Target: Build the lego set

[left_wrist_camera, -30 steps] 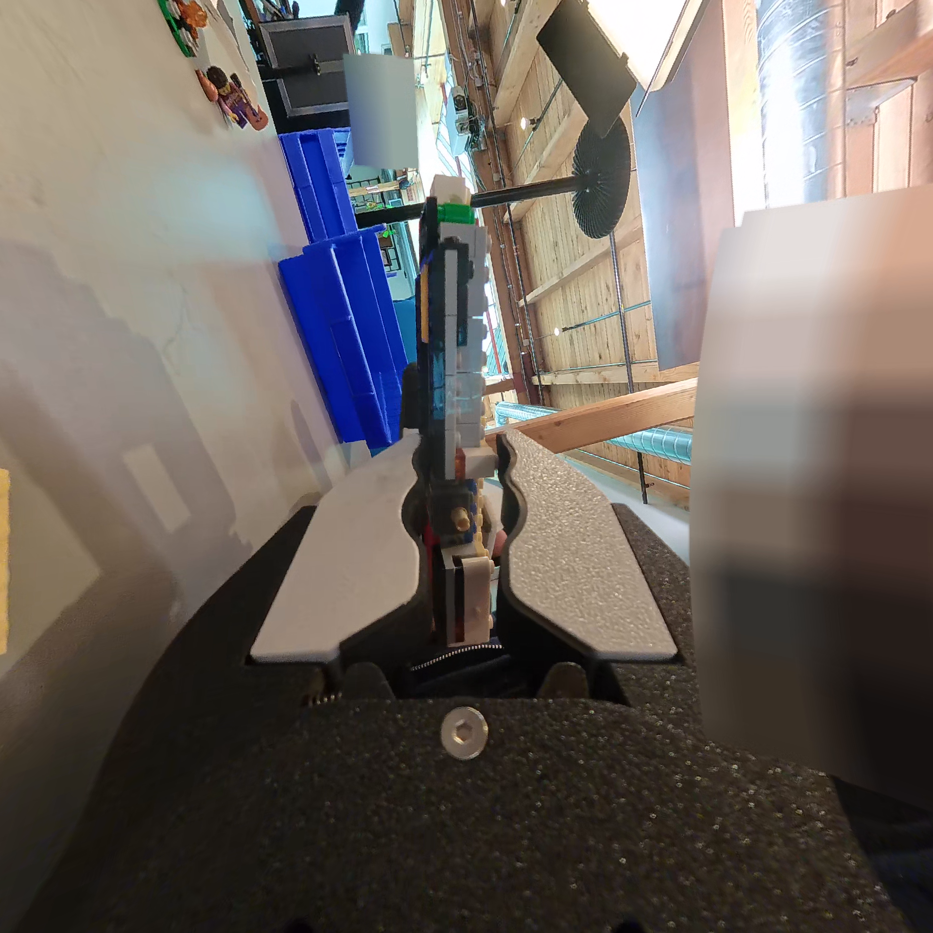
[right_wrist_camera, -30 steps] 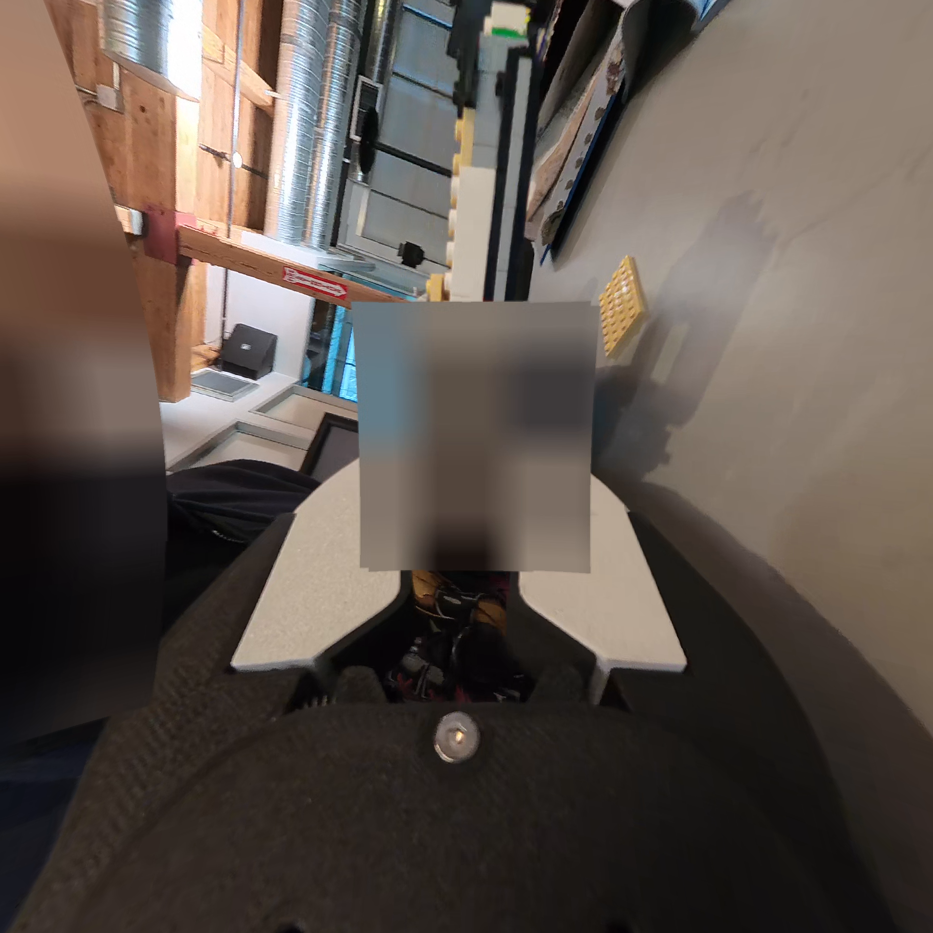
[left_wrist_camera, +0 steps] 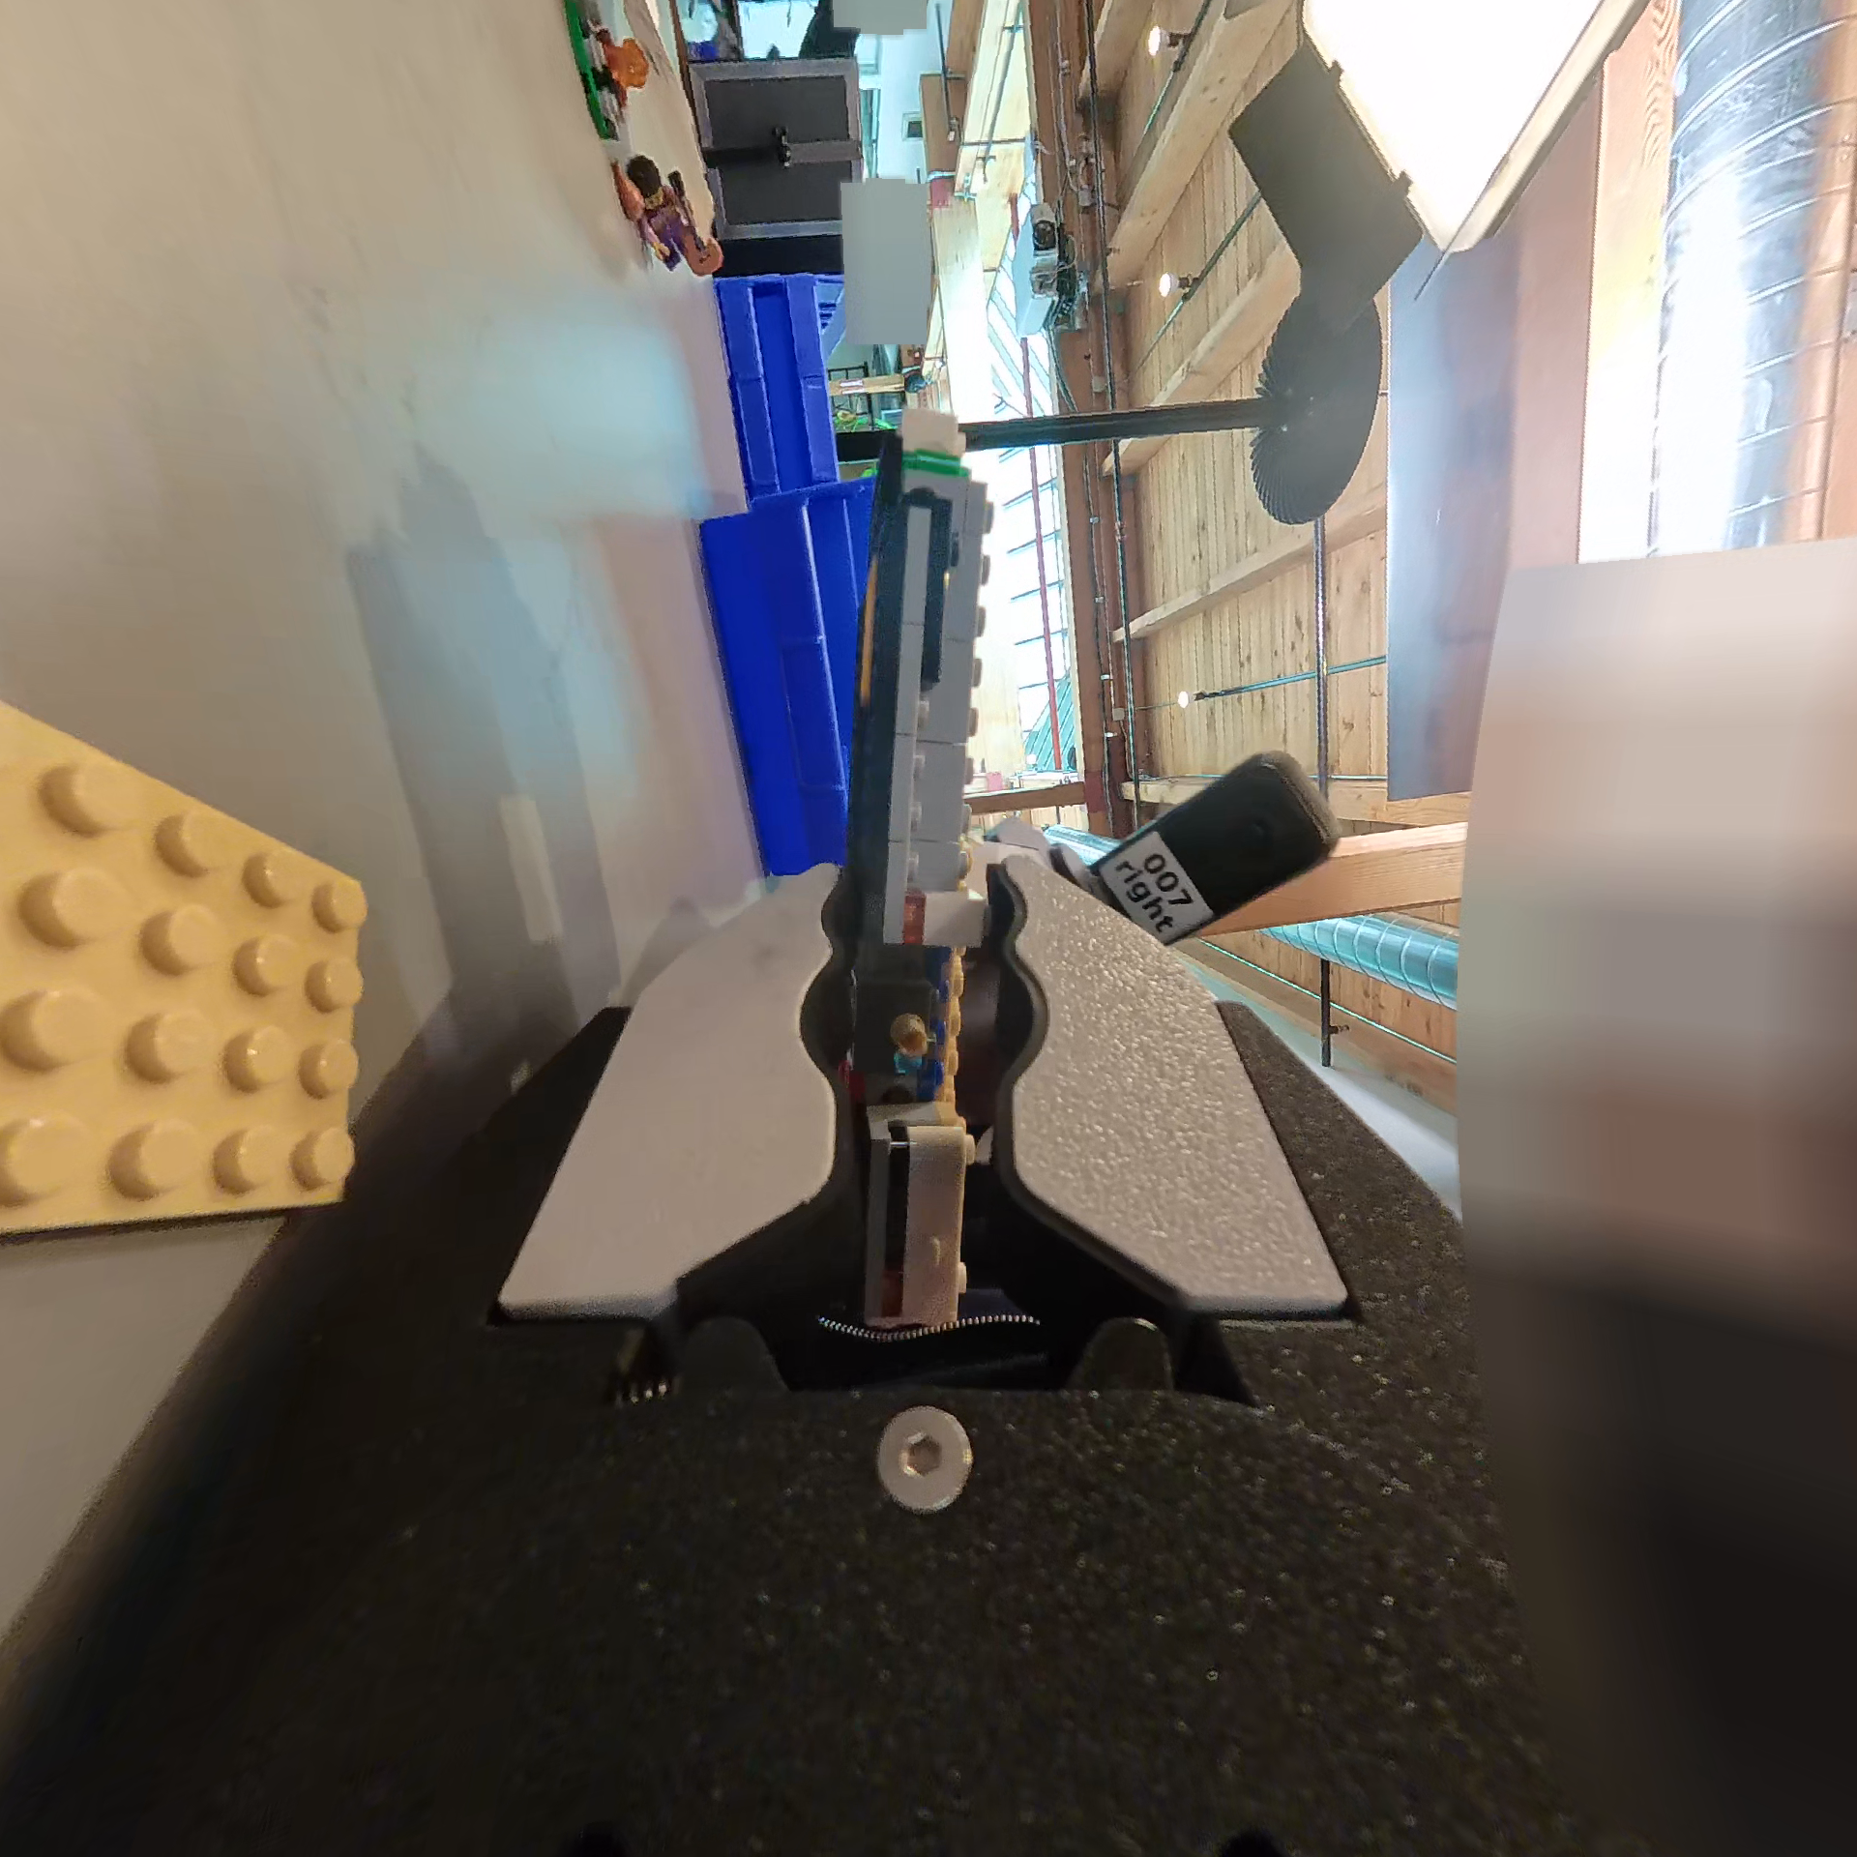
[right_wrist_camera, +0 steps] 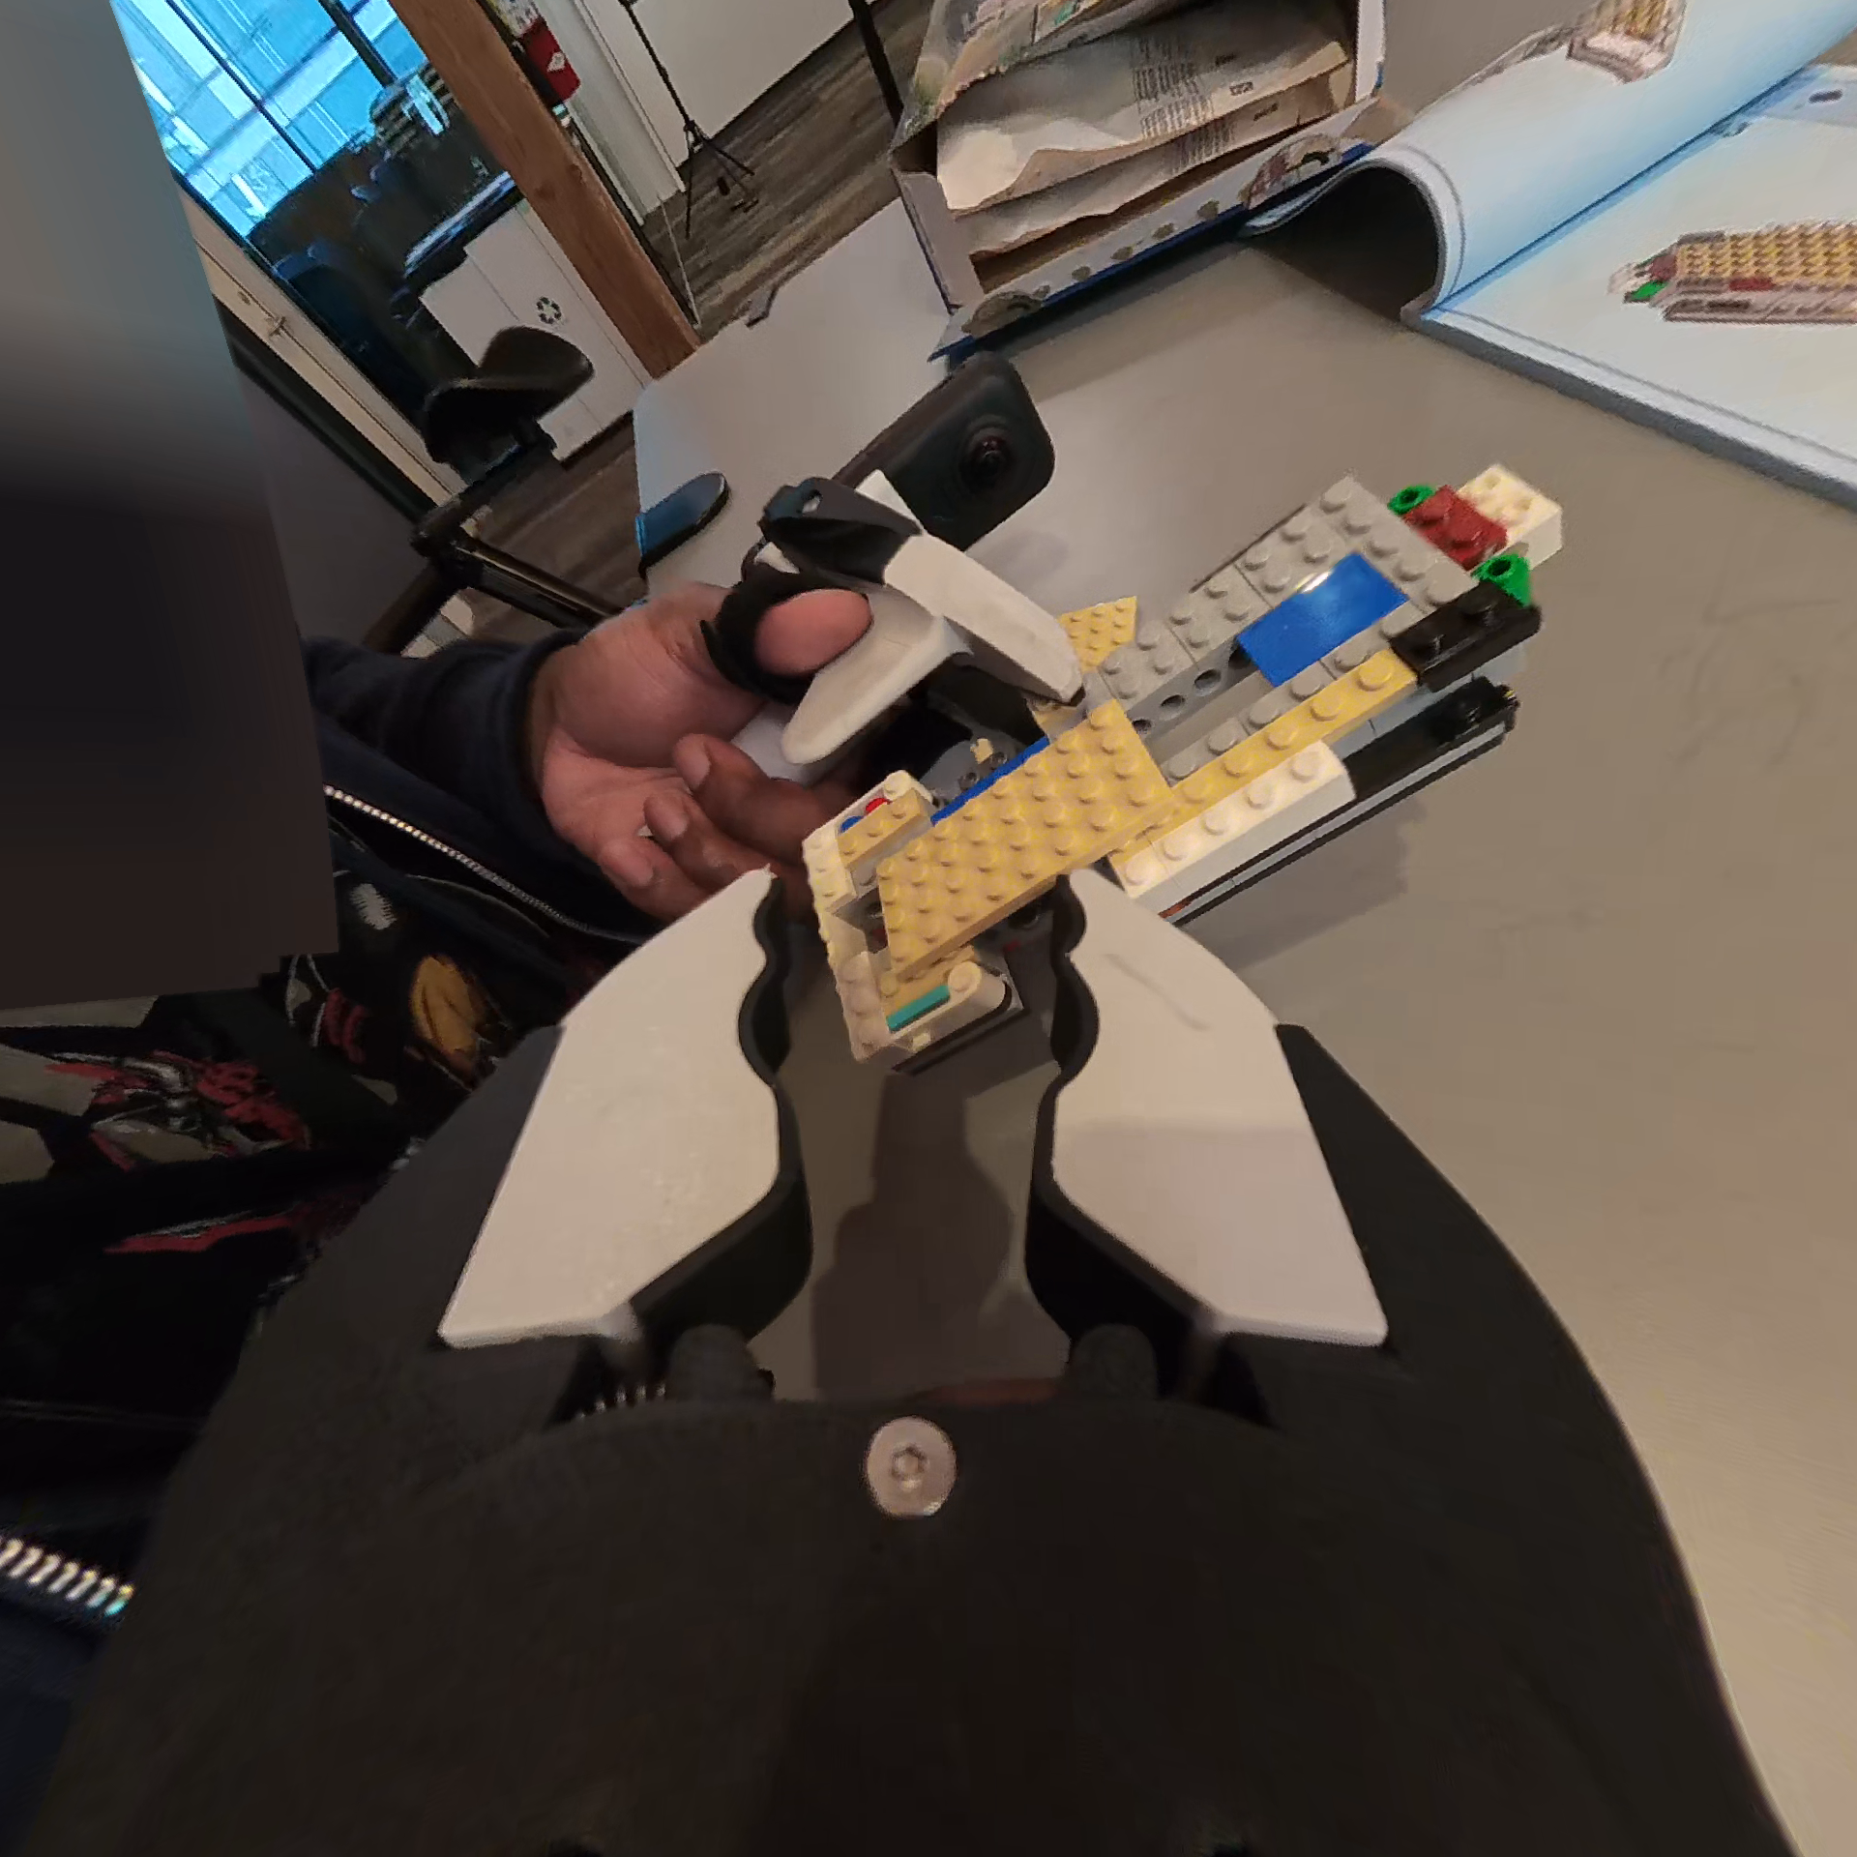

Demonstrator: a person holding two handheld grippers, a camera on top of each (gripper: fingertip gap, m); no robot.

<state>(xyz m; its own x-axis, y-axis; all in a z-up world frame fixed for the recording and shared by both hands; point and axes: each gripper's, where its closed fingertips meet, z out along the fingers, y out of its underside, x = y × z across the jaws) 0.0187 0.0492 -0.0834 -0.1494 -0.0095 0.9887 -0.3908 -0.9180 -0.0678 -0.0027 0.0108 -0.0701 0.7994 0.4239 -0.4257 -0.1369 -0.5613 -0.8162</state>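
Note:
My left gripper [left_wrist_camera: 919, 884] is shut on a long flat brick model [left_wrist_camera: 930, 643] of grey, tan, blue and white bricks, seen edge-on between its pads. In the right wrist view the same model [right_wrist_camera: 1015, 834] is held above the grey table [right_wrist_camera: 1507, 1005], with the left gripper's fingers [right_wrist_camera: 965, 603] and a hand [right_wrist_camera: 623, 724] behind it. My right gripper [right_wrist_camera: 924, 889] is open. Its fingertips straddle the model's near end, with a clear gap at the left pad. The right gripper's camera [left_wrist_camera: 1236, 834] shows just beyond my left fingers.
A loose tan studded plate [left_wrist_camera: 171, 1005] lies on the table close to my left gripper. Blue bins [left_wrist_camera: 784, 643] and small figures [left_wrist_camera: 663, 216] are farther along. An open instruction booklet [right_wrist_camera: 1658, 201] and a cardboard box of paper bags [right_wrist_camera: 1125, 131] lie beyond the model. Tip to tip, the grippers are about 5 cm apart.
The right jaws have widened and the right gripper has swung round and drawn back off the model. The left gripper keeps its hold and has moved nearer the tan plate.

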